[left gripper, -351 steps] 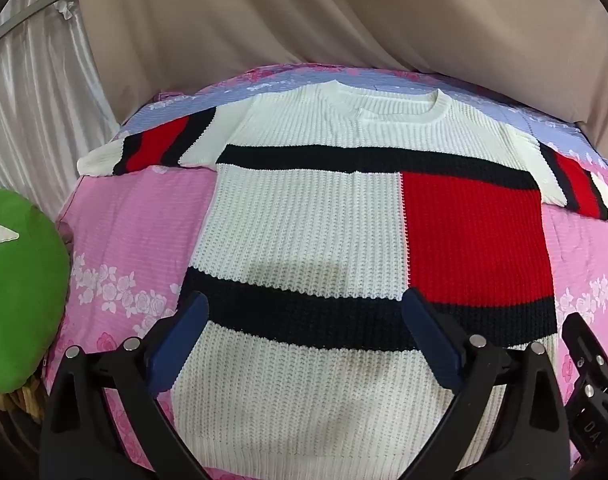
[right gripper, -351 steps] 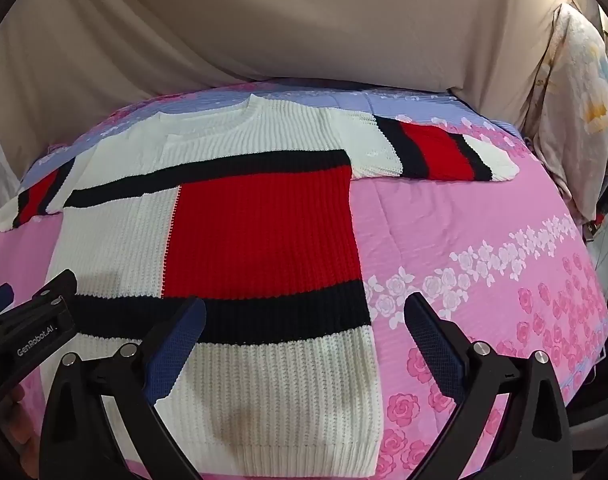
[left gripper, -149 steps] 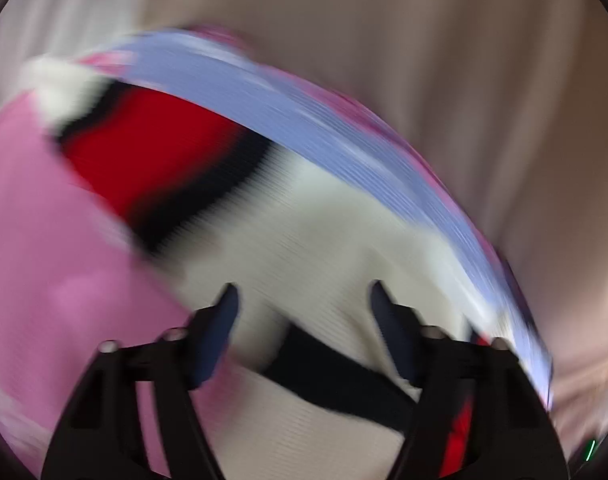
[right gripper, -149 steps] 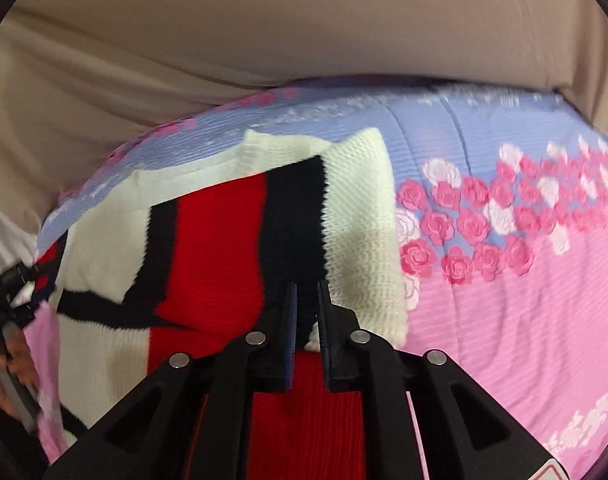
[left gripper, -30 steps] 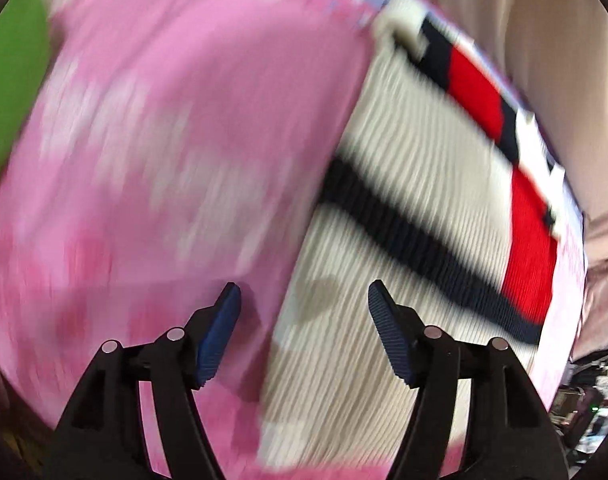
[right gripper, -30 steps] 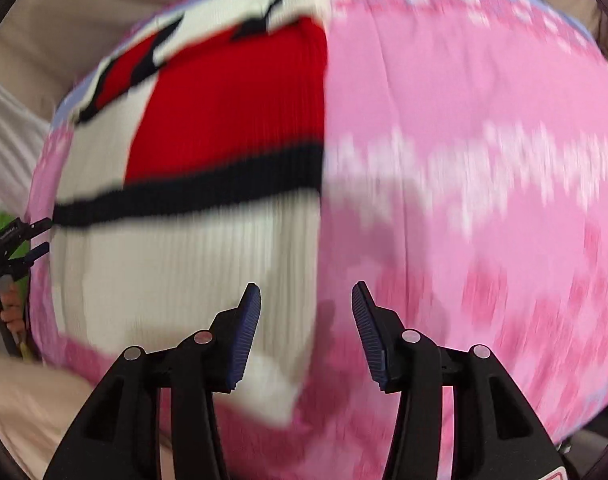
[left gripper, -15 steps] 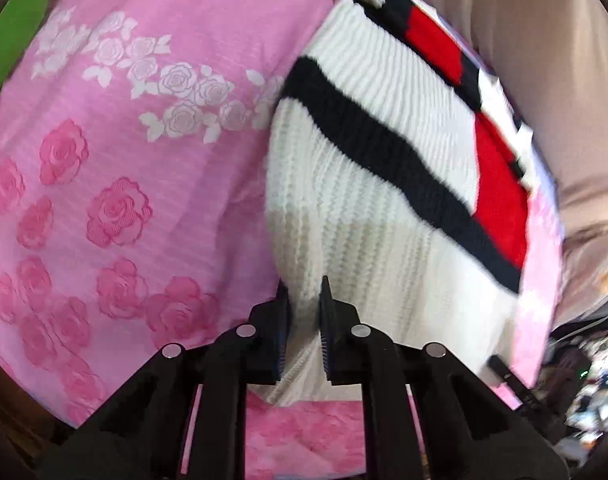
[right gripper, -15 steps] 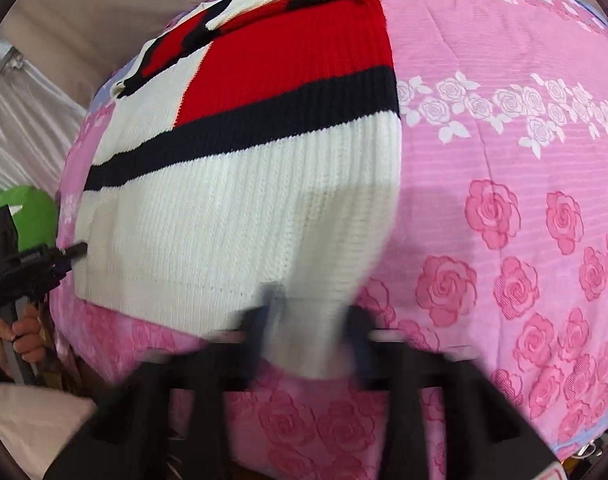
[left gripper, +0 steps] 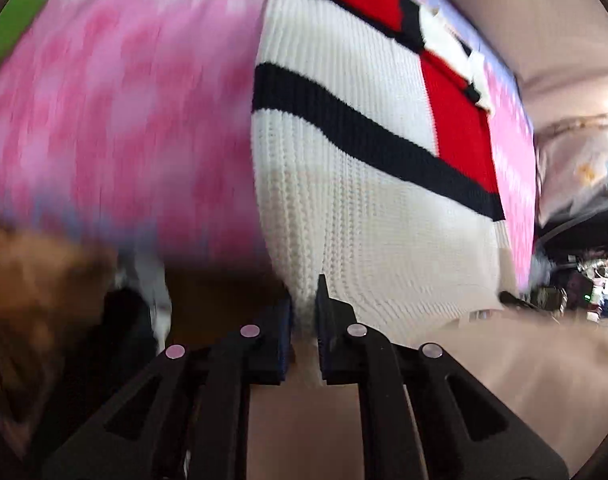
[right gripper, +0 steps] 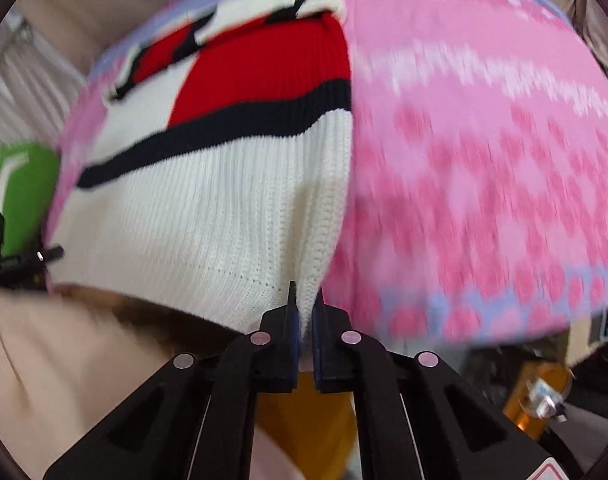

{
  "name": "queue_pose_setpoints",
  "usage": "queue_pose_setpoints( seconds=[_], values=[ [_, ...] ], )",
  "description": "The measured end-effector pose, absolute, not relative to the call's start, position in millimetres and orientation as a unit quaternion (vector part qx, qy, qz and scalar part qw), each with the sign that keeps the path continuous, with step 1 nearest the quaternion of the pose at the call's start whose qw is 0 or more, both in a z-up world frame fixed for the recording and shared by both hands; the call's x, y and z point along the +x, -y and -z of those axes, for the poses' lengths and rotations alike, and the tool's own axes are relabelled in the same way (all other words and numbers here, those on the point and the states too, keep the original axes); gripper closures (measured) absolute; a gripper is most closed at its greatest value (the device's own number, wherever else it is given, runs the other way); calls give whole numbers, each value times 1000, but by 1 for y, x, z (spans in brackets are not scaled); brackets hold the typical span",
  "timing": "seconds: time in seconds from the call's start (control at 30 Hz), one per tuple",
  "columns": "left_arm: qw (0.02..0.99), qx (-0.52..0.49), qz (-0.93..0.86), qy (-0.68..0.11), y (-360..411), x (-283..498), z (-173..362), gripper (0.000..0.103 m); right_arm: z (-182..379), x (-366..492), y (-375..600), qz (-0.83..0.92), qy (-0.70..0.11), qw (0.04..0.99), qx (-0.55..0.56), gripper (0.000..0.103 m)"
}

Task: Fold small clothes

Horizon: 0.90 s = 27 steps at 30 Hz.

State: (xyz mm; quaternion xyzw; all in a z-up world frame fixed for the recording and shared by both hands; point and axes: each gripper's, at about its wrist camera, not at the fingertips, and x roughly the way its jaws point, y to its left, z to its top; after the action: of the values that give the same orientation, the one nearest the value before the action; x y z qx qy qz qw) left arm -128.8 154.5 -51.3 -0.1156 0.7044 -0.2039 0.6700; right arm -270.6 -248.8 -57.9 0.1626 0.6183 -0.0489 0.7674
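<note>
Both hem corners of knit sweater pinched, left gripper and right gripper closed on them, body lying on pink floral bedspread; thick ribbing likely to slip free, or tucked sleeves to spill, if lifted unevenly.

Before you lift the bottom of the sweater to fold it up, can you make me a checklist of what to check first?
1. Left gripper shut on the sweater hem corner: ok.
2. Right gripper shut on the other hem corner: ok.
3. Both sleeves already folded in over the chest: ok, they lie across the top.
4. Hem even between the two grips: cannot tell, the pictures are blurred.
5. Pink bedspread flat beside the sweater: cannot tell, too blurry.
6. Green cushion apart from the sweater: ok.
</note>
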Motion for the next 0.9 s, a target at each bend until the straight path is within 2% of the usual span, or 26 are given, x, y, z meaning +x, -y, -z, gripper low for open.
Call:
queue_pose_setpoints(
  seconds=[0.1, 0.17, 0.33, 0.43, 0.53, 0.6, 0.67, 0.7, 0.77, 0.83, 0.9],
  values=[
    [663, -137, 198, -709, -164, -142, 36, 94, 59, -305, 232, 21, -667, 727, 162, 99],
    [689, -138, 201, -682, -163, -126, 12, 94, 39, -299, 228, 5, -655, 736, 169, 99],
    [786, -133, 236, -556, -123, -19, -29, 93, -25, -213, 273, 20, -504, 836, 215, 99],
    [815, -116, 224, -522, -101, 42, -23, 93, -29, -148, 316, 40, -421, 869, 255, 99],
    [835, -91, 180, -512, -77, 98, 6, 92, 0, -90, 341, 60, -396, 871, 286, 99],
    [827, -96, 164, -529, -66, 123, 28, 89, 26, -61, 349, 68, -410, 861, 293, 98],
    [830, -99, 131, -532, -65, 133, 49, 82, 48, -45, 351, 77, -417, 851, 310, 94],
    [838, -100, 118, -524, -69, 134, 51, 70, 55, -39, 352, 87, -418, 845, 321, 92],
    [856, -104, 93, -498, -76, 127, 45, 56, 56, -41, 355, 113, -403, 844, 334, 81],
    [874, -116, 87, -463, -88, 116, 28, 30, 44, -47, 356, 118, -382, 852, 339, 68],
    [880, -114, 109, -448, -93, 107, 15, 24, 28, -56, 351, 120, -372, 870, 300, 58]
  ],
)
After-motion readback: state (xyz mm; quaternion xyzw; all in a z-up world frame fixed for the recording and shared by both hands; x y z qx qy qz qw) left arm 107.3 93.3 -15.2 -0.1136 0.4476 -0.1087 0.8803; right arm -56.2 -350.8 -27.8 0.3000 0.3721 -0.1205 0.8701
